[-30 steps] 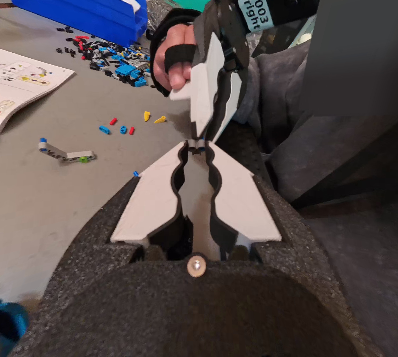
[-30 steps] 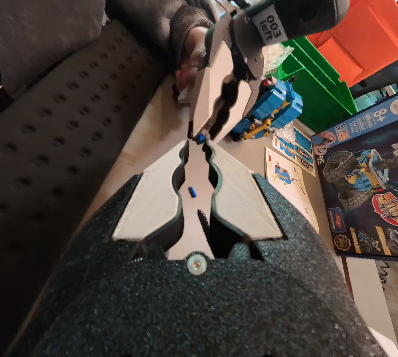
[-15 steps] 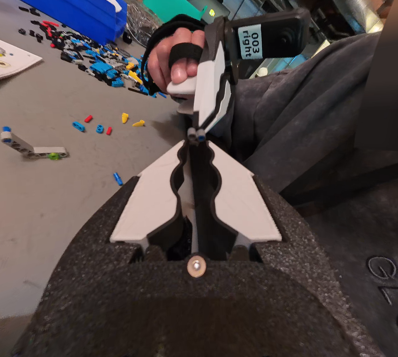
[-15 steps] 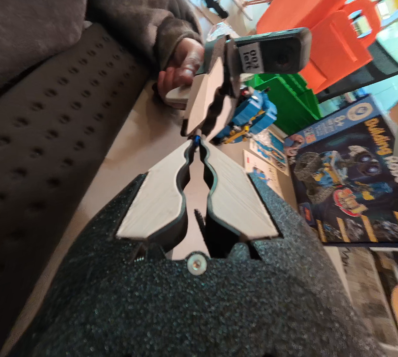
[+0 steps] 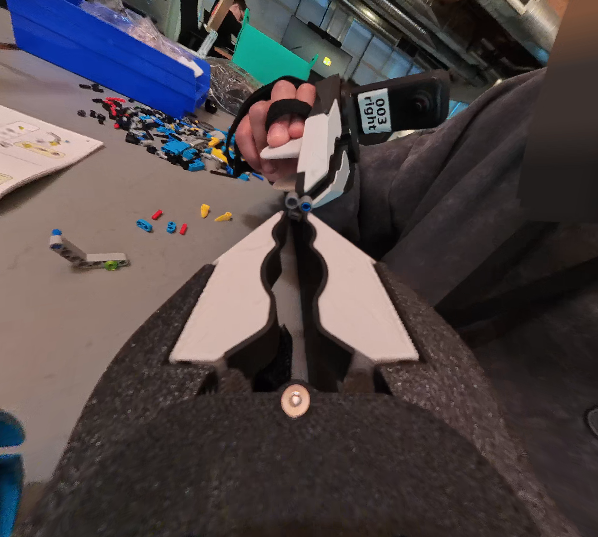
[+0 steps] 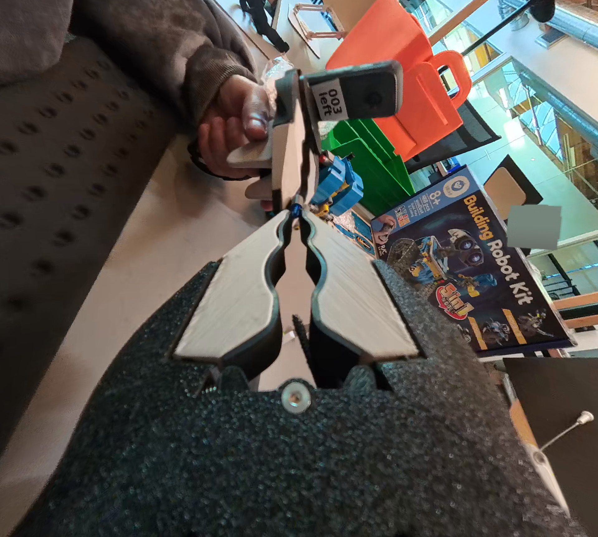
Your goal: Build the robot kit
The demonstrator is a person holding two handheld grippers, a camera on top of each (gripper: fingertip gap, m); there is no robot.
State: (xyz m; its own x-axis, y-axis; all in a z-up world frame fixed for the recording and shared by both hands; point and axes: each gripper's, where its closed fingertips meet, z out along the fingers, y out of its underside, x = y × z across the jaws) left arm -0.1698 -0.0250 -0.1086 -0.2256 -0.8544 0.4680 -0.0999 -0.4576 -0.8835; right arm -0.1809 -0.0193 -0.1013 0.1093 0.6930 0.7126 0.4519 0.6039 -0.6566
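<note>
Small grey-and-blue pin piece (image 5: 297, 202) hangs just off the bench's (image 5: 97, 311) near edge, pinched tip to tip, the left hand-held gripper (image 5: 293, 216) nearly closed on its grey end and the right hand-held gripper (image 6: 293, 216) on its blue end, both grips looking shallow

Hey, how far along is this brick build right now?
Done: a bent grey beam with pins lies on the table, and a blue model stands farther back. In hand: left gripper and right gripper, tip to tip, both shut on a small grey-and-blue connector. Left: the loose pile of pieces.
</note>
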